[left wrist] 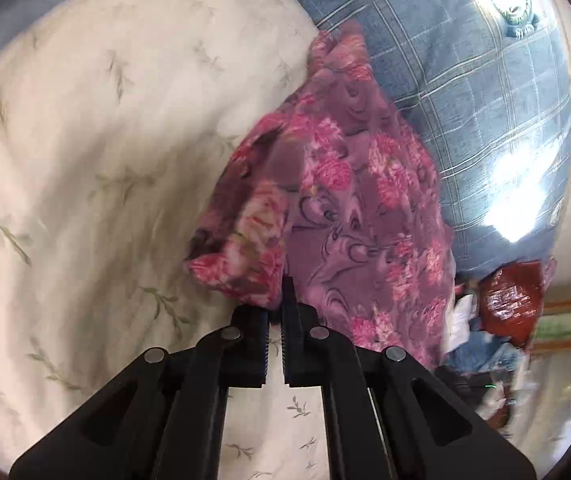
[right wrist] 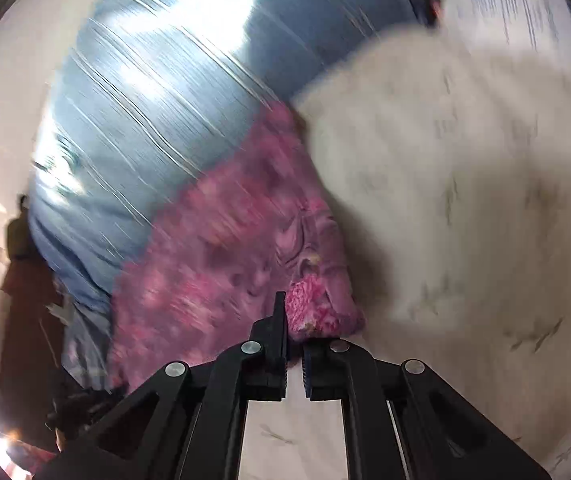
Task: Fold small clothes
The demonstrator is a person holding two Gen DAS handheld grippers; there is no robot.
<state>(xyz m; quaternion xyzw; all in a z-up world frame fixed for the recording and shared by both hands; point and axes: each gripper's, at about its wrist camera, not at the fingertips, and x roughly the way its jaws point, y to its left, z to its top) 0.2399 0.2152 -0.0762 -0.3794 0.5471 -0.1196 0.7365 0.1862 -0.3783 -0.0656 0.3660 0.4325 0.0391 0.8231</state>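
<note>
A small pink and purple floral garment (left wrist: 337,200) hangs in the air over a white leaf-print bedcover (left wrist: 85,160). My left gripper (left wrist: 276,304) is shut on one bottom corner of it, cloth bunched between the fingers. In the blurred right wrist view the same floral garment (right wrist: 225,248) stretches away from my right gripper (right wrist: 294,320), which is shut on another corner. The cloth hides the tip of the right-hand finger there.
A blue plaid quilt (left wrist: 465,100) lies beyond the white bedcover, also in the right wrist view (right wrist: 145,120). A red-brown bag (left wrist: 511,300) and mixed clutter sit at the right edge. A sheet of paper (right wrist: 513,12) lies at top right.
</note>
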